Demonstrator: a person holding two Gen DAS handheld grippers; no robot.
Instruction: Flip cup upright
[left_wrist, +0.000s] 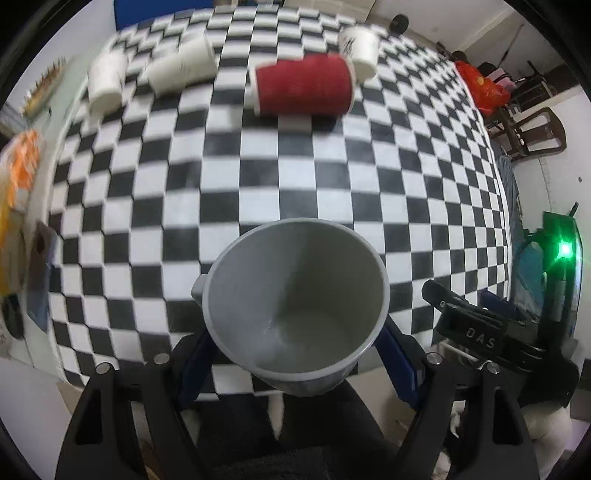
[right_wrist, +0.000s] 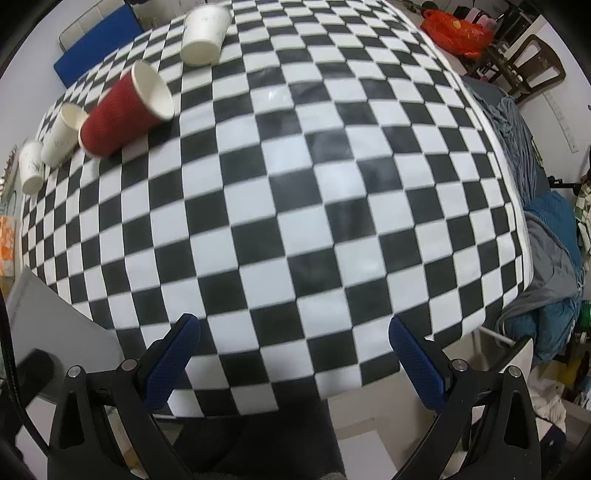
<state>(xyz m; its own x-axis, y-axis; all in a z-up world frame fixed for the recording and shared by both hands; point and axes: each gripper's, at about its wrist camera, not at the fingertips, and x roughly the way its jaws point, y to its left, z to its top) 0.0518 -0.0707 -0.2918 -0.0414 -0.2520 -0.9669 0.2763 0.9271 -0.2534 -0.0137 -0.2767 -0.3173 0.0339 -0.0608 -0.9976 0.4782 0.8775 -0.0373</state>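
My left gripper (left_wrist: 295, 343) is shut on a grey plastic cup (left_wrist: 295, 306), held over the near edge of the checkered table (left_wrist: 295, 177), its mouth facing the camera. Its blue pads (left_wrist: 397, 365) press the cup's sides. A red paper cup (left_wrist: 303, 86) lies on its side at the far middle of the table; it also shows in the right wrist view (right_wrist: 122, 114). My right gripper (right_wrist: 293, 358) is open and empty above the near table edge. The right gripper's body (left_wrist: 480, 332) shows at the right of the left wrist view.
Three white paper cups lie on the far table: one (left_wrist: 181, 66), one (left_wrist: 105, 79), and one (left_wrist: 360, 46) behind the red cup. An orange bag (right_wrist: 458, 31) and chairs (left_wrist: 532, 129) stand at the far right. Blue-grey cloth (right_wrist: 546, 229) hangs off the right edge.
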